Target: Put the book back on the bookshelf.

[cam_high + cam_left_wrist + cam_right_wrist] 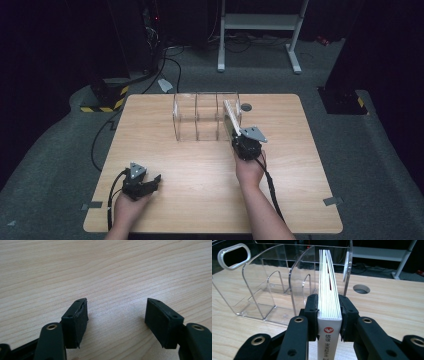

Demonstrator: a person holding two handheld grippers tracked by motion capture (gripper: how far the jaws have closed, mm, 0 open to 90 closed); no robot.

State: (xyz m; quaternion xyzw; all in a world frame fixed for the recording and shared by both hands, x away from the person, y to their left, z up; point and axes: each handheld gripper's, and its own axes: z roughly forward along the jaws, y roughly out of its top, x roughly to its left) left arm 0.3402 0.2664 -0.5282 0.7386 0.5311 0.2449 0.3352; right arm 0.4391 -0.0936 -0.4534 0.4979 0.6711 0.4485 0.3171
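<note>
A thin white book is pinched spine-down between the pads of the right tool, standing on edge with its page block facing up and its far end already inside the right-hand compartment of a clear acrylic file organizer. In the high view the same book is seen leaning at the right end of the organizer, with the right tool just behind it near the middle of the wooden surface. The left tool is held low over bare wood at the near left, its jaws spread wide with nothing between them; it is seen in the high view as well. From here the book could catch on the curved divider beside it or on the organizer's outer wall if it is pushed in at a tilt, and the light organizer, which nothing steadies, could be shoved across the surface. A release made too early could let the slim book topple sideways in the wide slot. The lower part of the spine is cut off at the frame edge, so its title is only partly legible, and the transparent walls make it hard to judge whether the book's bottom edge rests on the organizer's floor.
</note>
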